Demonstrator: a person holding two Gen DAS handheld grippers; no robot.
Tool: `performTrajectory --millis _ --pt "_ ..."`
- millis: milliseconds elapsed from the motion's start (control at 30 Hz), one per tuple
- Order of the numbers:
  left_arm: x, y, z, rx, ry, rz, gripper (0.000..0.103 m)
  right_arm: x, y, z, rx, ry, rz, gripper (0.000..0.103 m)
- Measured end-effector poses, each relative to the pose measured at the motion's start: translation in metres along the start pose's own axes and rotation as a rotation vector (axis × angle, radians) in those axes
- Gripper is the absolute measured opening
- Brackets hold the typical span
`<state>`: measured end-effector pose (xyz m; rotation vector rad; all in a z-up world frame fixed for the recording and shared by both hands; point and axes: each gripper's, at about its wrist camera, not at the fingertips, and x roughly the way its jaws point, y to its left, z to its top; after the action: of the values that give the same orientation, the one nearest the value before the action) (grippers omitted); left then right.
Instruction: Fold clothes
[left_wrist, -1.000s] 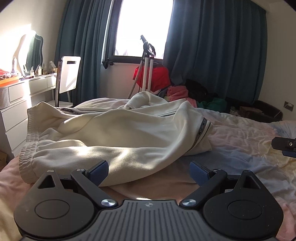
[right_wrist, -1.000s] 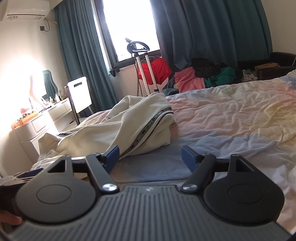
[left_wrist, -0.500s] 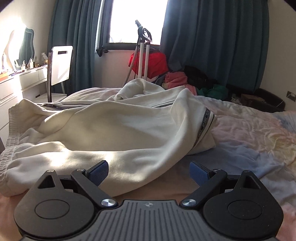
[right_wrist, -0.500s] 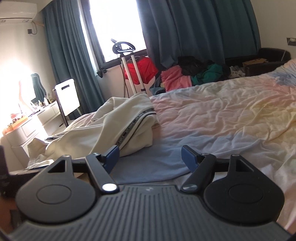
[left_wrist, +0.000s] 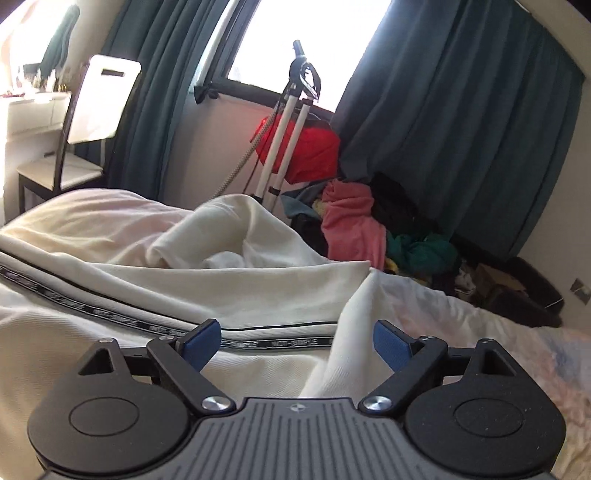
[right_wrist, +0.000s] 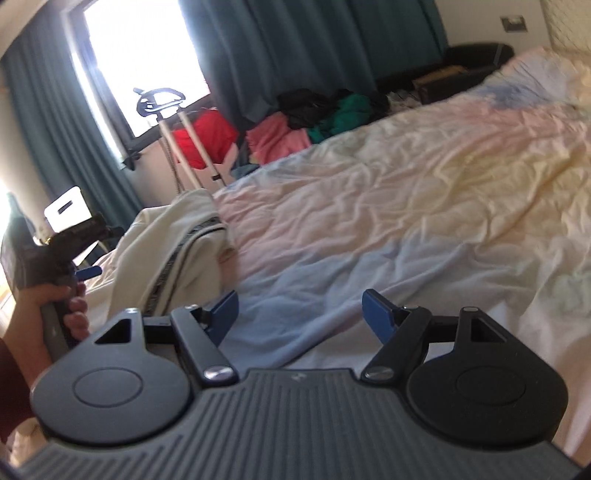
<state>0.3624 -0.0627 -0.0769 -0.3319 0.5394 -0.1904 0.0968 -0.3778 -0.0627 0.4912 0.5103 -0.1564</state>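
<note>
— Far wall? 
— Teal curtains (left_wrist: 461, 122) flanking a bright window (left_wrist: 295, 40); below it a garment steamer stand (left_wrist: 291, 125) with something red (left_wrist: 306, 147) behind.

— Right of that? 
— Heaped laundry (left_wrist: 354, 229): pink, green, black.

— Far left? 
— White chair (left_wrist: 92, 107), beside a white dresser (left_wrist: 29, 114) crowded with small items.

— Nearer, on the right? 
— Rumpled pastel bedsheet (right_wrist: 424, 192), pink, yellow and blue patches.
</note>
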Motion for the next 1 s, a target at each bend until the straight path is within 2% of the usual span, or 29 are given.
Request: performTrajectory --millis 33,133,200,233,267,333,400,533,600,700,800,867,900,1000 --pt "0.010 -0.004 0.003 0.000 0.015 -0.022 0.075 0.008 -0.003 0.000 0.016 0.015 -0.005 0.076" --pt "0.040 -0.026 0.001 0.091 0.089 -0.027 0.070 0.023 -0.004 -0.002 0.019 0.029 -0.007 0.076" --pt "0.038 -0.041 -0.009 0.177 0.084 -0.026 0.040 0.031 -0.003 -0.005 0.004 0.035 -0.017 0.076" --pt "0.036 -0.049 -0.014 0.221 0.079 -0.025 0.018 0.036 -0.003 -0.007 0.001 0.043 -0.025 0.076" --pt "0.034 -0.057 -0.019 0.265 0.075 -0.024 0.004 0.041 -0.003 -0.009 0.005 0.053 -0.031 0.076" --pt "0.030 -0.072 -0.029 0.353 0.065 -0.023 0.003 0.047 -0.004 -0.011 0.020 0.072 -0.032 0.076" --pt "0.001 -0.085 -0.035 0.405 0.041 -0.065 0.002 0.049 -0.001 -0.013 0.014 0.073 -0.029 0.076" --pt "-0.083 -0.095 -0.051 0.466 -0.006 -0.162 0.002 0.043 0.007 -0.016 -0.012 0.054 -0.013 0.076" --pt "-0.128 -0.090 -0.067 0.485 -0.017 -0.184 0.002 0.037 0.012 -0.018 -0.027 0.044 0.006 0.076" --pt "-0.187 -0.068 -0.095 0.458 -0.010 -0.180 0.002 0.028 0.020 -0.021 -0.053 0.027 0.043 0.076" --pt "-0.231 -0.040 -0.130 0.428 0.020 -0.159 0.002 0.018 0.025 -0.026 -0.042 0.027 0.128 0.076" --pt "-0.250 -0.025 -0.151 0.420 0.026 -0.113 0.002 0.013 0.027 -0.028 -0.010 0.039 0.195 0.076" --pt "-0.254 -0.016 -0.155 0.381 0.038 -0.100 0.002 0.011 0.027 -0.029 0.012 0.048 0.225 0.076" --pt "-0.255 -0.005 -0.154 0.291 0.053 -0.089 0.002 0.007 0.025 -0.029 0.098 0.082 0.309 0.074"
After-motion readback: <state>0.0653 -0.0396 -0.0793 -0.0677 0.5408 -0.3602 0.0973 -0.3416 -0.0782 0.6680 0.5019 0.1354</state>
